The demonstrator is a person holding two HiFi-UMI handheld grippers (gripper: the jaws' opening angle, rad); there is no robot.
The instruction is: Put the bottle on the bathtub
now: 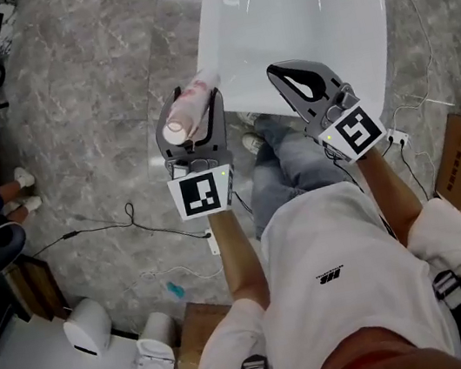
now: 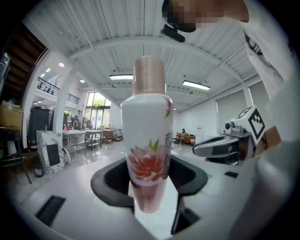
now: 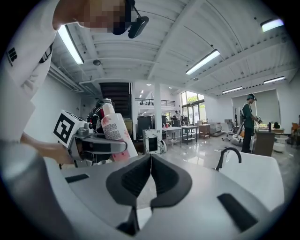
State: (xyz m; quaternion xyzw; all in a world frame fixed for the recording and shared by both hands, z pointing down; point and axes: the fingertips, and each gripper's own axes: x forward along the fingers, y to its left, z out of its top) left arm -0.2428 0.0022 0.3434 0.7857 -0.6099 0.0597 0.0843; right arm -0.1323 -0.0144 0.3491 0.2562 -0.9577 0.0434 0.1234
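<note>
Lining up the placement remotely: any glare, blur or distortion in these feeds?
Head view: sharp, evenly lit, a bright reflection on the floor by the bathtub. Left gripper view: heavy fisheye curving, dark corners; bottle crisp, its base slightly soft. Right gripper view: same fisheye, ceiling lights bright, no motion blur.

White bottle [image 1: 187,112], pink flower, pink cap, held between left gripper [image 2: 150,186] jaws. White bathtub [image 1: 342,18] near, bottle not on it.
</note>
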